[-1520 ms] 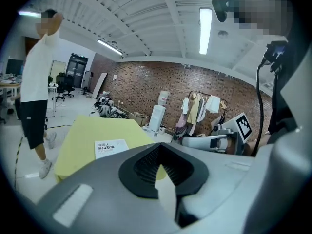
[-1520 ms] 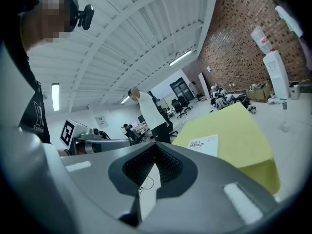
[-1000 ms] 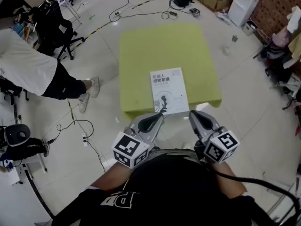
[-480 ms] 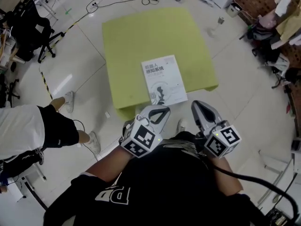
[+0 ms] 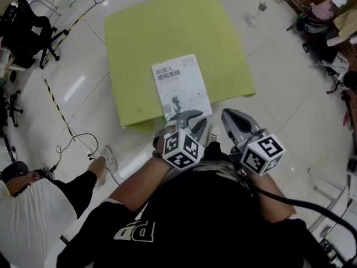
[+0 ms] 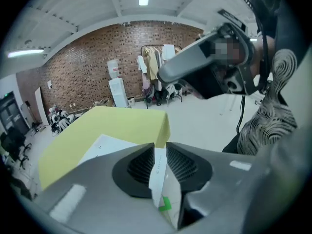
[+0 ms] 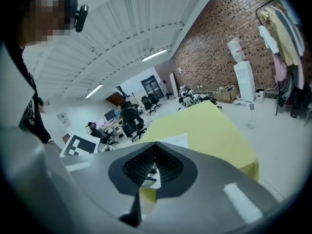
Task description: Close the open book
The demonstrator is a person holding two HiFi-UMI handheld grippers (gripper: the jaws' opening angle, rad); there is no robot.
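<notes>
Lying closed, cover up, the book sits on the yellow-green table near its front edge, slightly skewed, with dark print on the white cover. The left gripper hangs right over the book's near edge. Its jaws have just been opening and stand a little apart, and a white strip with a green mark shows in the narrow gap. No pad is seen clamping the strip. The right gripper is just beside the left one, off the table's front edge and over the floor. Its jaws meet at the tips with nothing between them. Each gripper has its marker cube at the back. A person in a white top stands at lower left, a cable runs across the floor, and a dark office chair stands at upper left.
</notes>
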